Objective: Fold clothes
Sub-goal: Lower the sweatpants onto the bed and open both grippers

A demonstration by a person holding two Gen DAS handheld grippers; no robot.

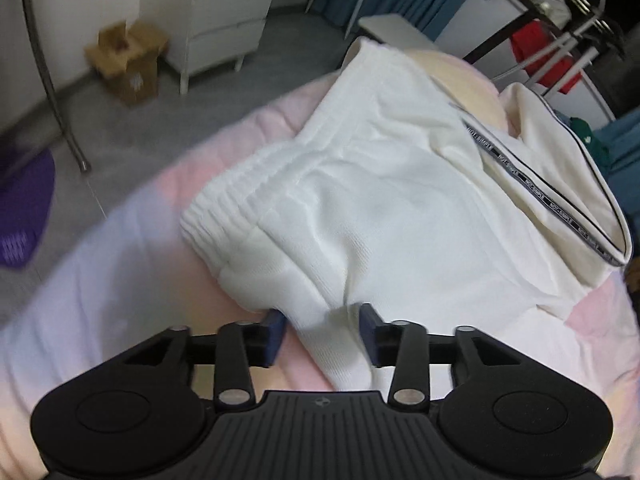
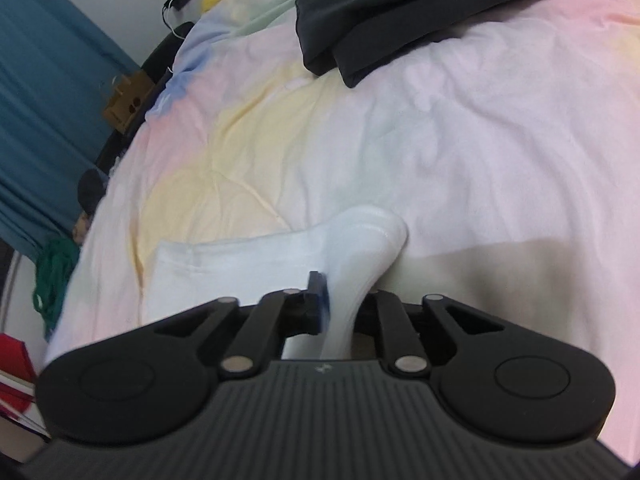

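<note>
White sweatpants with a ribbed waistband and a dark lettered side stripe lie folded over on the pastel bed cover. In the left wrist view my left gripper stands open at the garment's near edge, with a flap of white cloth running between its blue pads. In the right wrist view my right gripper has its jaws slightly apart around an upright fold of the white cloth. The fold hides the right pad. The left pad sits just beside it.
A folded dark garment lies further back on the bed cover. Beyond the bed edge are a cardboard box, a white drawer unit, a purple mat and a drying rack with red clothing. Blue curtains hang at the left.
</note>
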